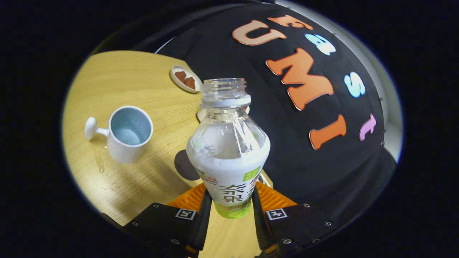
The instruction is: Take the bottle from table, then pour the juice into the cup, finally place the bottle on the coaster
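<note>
Clear plastic, uncapped and half full, the bottle sits clamped low between your fingers above the worktop, so squeeze lightly, it's thin-walled and sloshes.

Bright table, soft shadows beside cup, fisheye bending, sharp focus.

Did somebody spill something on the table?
Yes, a little. A wet streak and some drops shine on the wooden table beside the white cup, below its handle. The hand-held gripper is shut on the uncapped bottle, upright.
</note>
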Demonstrator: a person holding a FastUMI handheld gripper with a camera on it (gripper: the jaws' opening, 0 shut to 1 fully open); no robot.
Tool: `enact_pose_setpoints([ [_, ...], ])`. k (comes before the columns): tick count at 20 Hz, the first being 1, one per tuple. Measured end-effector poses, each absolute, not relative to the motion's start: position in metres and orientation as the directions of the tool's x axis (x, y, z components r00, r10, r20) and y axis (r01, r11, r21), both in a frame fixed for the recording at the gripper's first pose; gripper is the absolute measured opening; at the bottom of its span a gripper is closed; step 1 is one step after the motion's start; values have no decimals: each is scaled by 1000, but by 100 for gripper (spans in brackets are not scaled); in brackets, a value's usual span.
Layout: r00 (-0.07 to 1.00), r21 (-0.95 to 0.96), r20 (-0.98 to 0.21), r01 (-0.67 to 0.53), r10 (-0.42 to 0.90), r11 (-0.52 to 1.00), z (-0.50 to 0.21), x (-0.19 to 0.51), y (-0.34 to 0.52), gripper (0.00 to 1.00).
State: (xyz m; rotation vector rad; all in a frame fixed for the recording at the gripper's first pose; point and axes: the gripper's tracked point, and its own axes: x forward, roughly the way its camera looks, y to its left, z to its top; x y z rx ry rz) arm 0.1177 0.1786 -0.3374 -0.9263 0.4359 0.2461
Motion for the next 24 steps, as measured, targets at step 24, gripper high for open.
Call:
enact_pose_setpoints([
  [24, 800, 64, -529, -296, 284, 953, -421, 216, 214, 56],
])
